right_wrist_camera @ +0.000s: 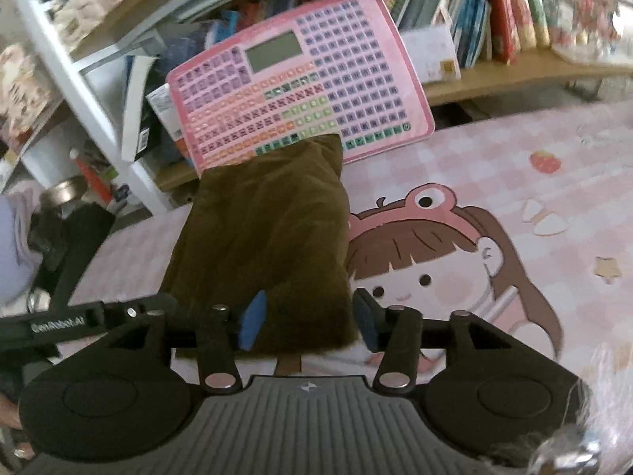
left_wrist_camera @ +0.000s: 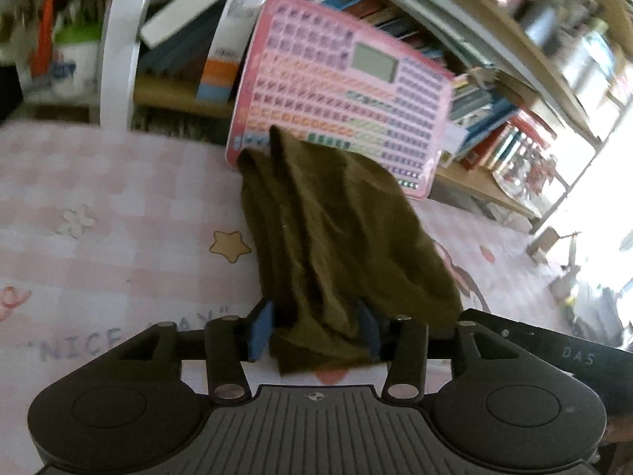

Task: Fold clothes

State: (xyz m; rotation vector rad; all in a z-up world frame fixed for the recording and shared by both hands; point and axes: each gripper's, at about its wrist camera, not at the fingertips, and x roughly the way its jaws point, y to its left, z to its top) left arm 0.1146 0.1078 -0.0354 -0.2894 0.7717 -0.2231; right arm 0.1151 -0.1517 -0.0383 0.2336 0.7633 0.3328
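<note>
An olive-brown garment (left_wrist_camera: 332, 229) hangs bunched and creased from my left gripper (left_wrist_camera: 316, 330), whose blue pads press on its near edge. It stretches away toward the pink keyboard toy. In the right wrist view the same garment (right_wrist_camera: 261, 233) lies smoother and runs between the pads of my right gripper (right_wrist_camera: 308, 318), which close on its near end. Both grippers hold the cloth just above the pink checked sheet (left_wrist_camera: 99, 206). The cloth's far end is lifted and partly covers the toy.
A pink keyboard toy (left_wrist_camera: 340, 91) leans against low shelves full of books (left_wrist_camera: 494, 118); it also shows in the right wrist view (right_wrist_camera: 300, 87). A white post (left_wrist_camera: 122, 39) stands at the left. The sheet bears a cartoon girl print (right_wrist_camera: 431, 269).
</note>
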